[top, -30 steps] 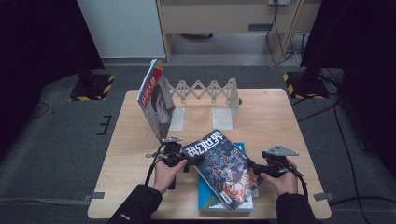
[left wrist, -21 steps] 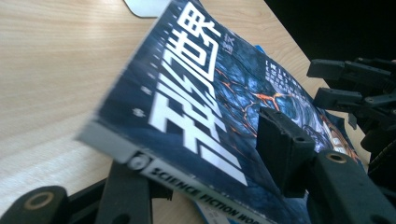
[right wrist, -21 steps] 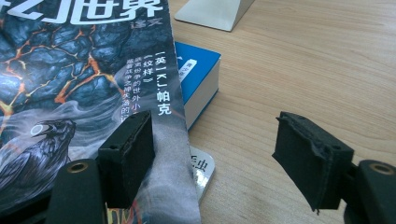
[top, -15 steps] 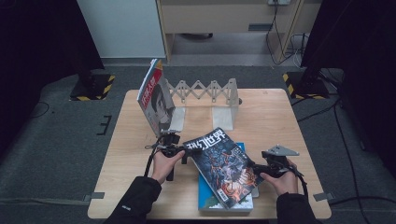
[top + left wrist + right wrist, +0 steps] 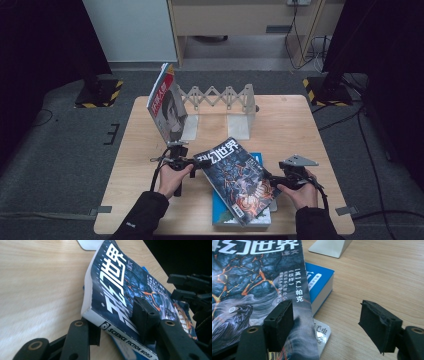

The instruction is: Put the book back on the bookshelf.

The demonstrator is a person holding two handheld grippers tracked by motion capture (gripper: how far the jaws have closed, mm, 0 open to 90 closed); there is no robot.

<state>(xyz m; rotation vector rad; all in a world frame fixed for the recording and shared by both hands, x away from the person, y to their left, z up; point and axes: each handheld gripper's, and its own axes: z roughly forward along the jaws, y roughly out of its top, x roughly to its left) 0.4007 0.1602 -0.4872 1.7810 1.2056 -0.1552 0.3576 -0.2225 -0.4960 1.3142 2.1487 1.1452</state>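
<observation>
A dark science-fiction magazine lies slanted on top of a blue book near the table's front edge. My left gripper is shut on the magazine's spine corner, one jaw on the cover and one underneath. My right gripper is at the magazine's right edge and stands open. In the right gripper view, one jaw rests over the cover and the other is out over bare wood. The blue book pokes out beneath.
Another magazine stands upright against the left plate of a white accordion book rack at the back of the wooden table. Dark floor surrounds the table.
My left hand has shifted slightly left and away, still holding the magazine's corner. The right hand has hardly moved.
</observation>
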